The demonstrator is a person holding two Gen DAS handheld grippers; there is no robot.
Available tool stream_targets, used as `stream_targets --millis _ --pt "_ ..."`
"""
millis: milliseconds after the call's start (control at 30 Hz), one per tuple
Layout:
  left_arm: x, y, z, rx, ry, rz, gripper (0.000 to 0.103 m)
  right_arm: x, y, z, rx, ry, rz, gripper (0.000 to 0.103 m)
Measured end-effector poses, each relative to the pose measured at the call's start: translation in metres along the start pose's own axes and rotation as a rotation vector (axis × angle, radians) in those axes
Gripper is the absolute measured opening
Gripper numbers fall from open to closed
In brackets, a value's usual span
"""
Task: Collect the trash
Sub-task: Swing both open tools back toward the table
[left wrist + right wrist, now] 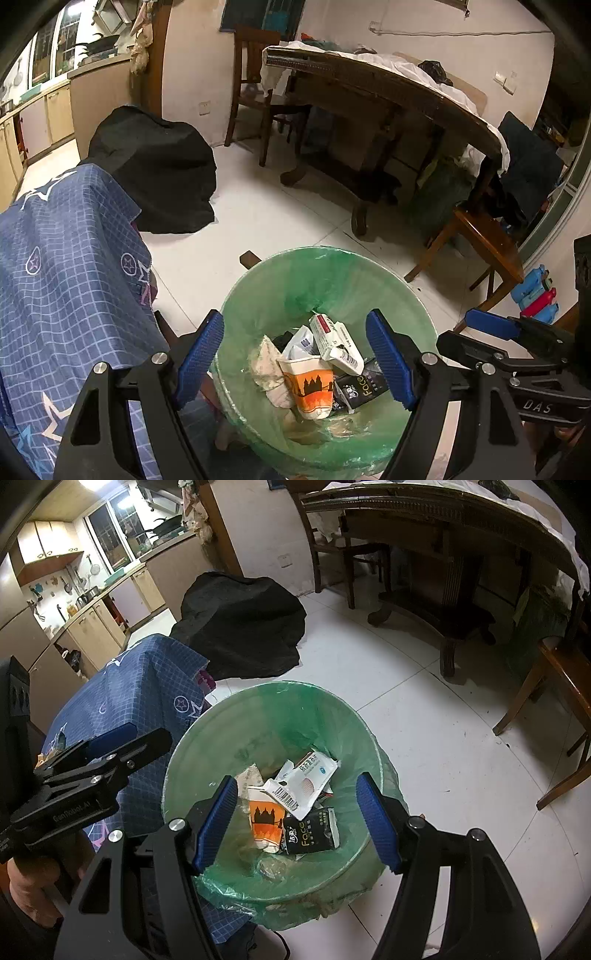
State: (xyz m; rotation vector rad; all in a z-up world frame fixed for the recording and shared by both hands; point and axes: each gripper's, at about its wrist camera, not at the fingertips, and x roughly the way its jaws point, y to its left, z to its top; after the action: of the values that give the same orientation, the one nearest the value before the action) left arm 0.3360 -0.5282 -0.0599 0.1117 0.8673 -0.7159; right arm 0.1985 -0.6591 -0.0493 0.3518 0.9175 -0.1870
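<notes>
Bin (192, 746) on floor: paper cup (264, 821), wrapper (308, 781), pouch (314, 829) inside (pouch right of cup). Draped table (122, 698) left of bin; covered heap (243, 627) behind; dining table (461, 524) behind-right.

Both grippers angled steeply down, side by side. Left gripper (295, 363): jaws spread wide, nothing between the blue pads (199, 358), nothing gripped. Right gripper (297, 821): jaws apart, also empty, blue pads (376, 821) clear. Part of a hand (29, 886) visible under the left gripper's body in the right wrist view.
</notes>
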Motion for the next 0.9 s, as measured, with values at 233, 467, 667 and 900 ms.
stream_targets --millis 233,467,667,900 --pt "-0.020 0.005 -0.005 0.026 -0.017 0.007 0.079 -0.018 0.014 -0.007 -0.021 -0.055 0.017 0.065" --pt "-0.084 0.059 -0.034 0.049 -0.092 0.040 0.079 -0.037 0.054 -0.031 -0.084 -0.140 0.085 0.070" --pt "-0.161 0.176 -0.075 -0.051 -0.151 0.162 0.079 -0.037 0.110 -0.051 -0.167 -0.151 0.177 0.075" --pt "-0.261 0.374 -0.122 -0.450 -0.213 0.348 0.079 -0.026 0.166 -0.062 -0.262 -0.117 0.248 0.083"
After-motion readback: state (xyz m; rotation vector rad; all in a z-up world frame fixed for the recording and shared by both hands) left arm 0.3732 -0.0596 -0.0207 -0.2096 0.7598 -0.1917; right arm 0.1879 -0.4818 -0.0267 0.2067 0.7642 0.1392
